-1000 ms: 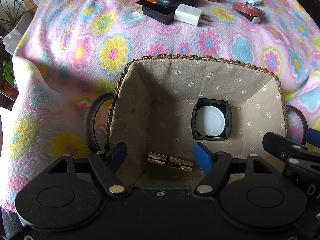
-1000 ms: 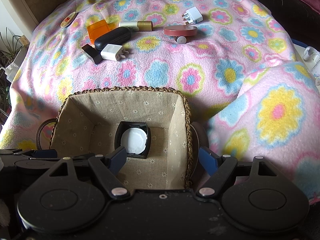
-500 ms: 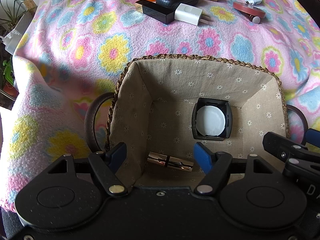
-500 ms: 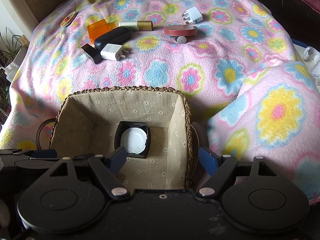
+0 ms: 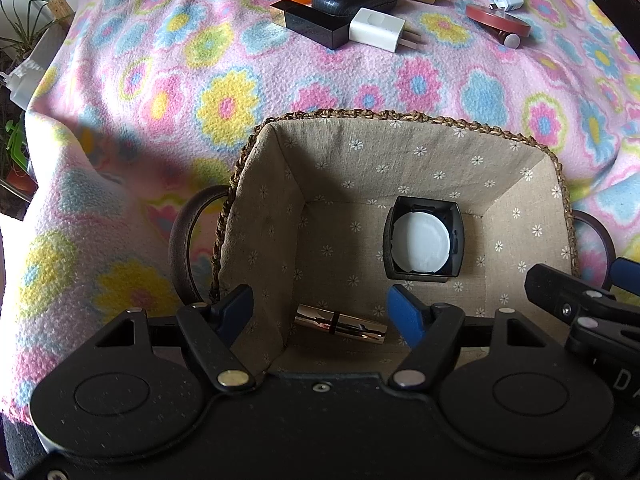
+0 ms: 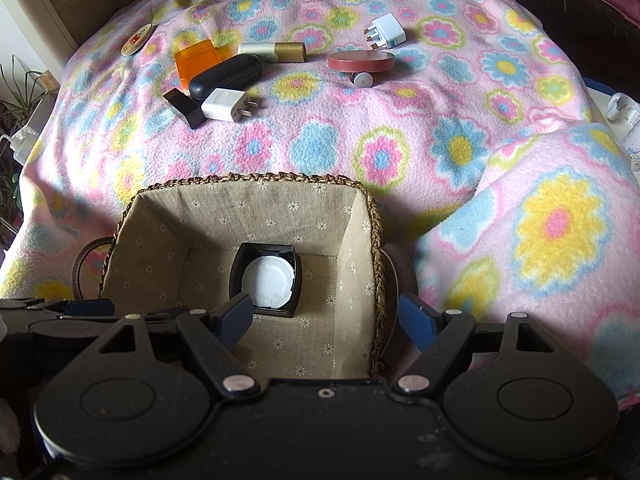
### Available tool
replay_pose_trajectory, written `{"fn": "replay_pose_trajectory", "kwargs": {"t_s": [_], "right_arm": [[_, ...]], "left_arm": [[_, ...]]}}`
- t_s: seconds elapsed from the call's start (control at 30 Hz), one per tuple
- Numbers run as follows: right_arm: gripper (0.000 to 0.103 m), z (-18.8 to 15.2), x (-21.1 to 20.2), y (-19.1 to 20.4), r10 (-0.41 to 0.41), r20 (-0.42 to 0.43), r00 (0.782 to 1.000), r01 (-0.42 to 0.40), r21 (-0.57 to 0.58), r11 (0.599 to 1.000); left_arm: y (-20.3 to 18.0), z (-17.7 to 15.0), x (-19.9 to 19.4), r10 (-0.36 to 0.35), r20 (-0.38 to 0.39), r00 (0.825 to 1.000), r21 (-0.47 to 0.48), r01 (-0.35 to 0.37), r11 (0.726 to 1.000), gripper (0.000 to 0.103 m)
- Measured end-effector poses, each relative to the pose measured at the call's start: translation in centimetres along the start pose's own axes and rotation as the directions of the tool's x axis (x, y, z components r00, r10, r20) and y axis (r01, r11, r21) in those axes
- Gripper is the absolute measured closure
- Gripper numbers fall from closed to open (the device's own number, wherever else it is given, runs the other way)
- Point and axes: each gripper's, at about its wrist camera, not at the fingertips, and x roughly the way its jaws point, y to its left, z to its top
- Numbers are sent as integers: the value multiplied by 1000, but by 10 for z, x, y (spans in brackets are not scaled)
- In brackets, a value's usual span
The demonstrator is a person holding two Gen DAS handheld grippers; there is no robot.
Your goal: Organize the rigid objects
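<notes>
A woven basket with a flowered cloth lining (image 5: 400, 114) (image 6: 256, 178) sits on the blanket in front of both grippers. Inside lie a black square case with a white disc (image 5: 424, 240) (image 6: 266, 280) and a gold lipstick tube (image 5: 340, 324). My left gripper (image 5: 320, 308) is open and empty over the basket's near left corner. My right gripper (image 6: 326, 312) is open and empty over the basket's near right side. Far on the blanket lie an orange box (image 6: 196, 62), a black oval case (image 6: 226, 76), a black bar (image 6: 184, 108), a white charger (image 6: 226, 106), a white-gold tube (image 6: 272, 52), a red round tin (image 6: 360, 60) and a white plug (image 6: 386, 32).
The flowered pink blanket (image 6: 320, 136) covers the whole surface and bulges up at the right (image 6: 560, 220). A small oval tag (image 6: 136, 40) lies at the far left. Plants (image 5: 16, 40) stand beyond the left edge. The right gripper's arm shows in the left wrist view (image 5: 580, 300).
</notes>
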Motion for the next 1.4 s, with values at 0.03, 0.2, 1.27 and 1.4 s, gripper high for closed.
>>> {"fn": "replay_pose_trajectory", "kwargs": {"t_s": [0.03,0.2,1.27,1.4], "right_arm": [[24,0,0,0,0,0,1000,0,0,1000],[24,0,0,0,0,0,1000,0,0,1000],[17,-2,-15,1,-8,87,996,8,-6,1000],[7,-3,-28,4,-27,171,985,32,-24,999]], "left_arm": [[0,0,0,0,0,1000,0,0,1000,34],[0,0,0,0,-1,1000,0,0,1000,34],[1,0,-8,-9,21,1000,-13,9,1000,34],[3,0,-9,-15,28,999,-22,15,1000,34]]}}
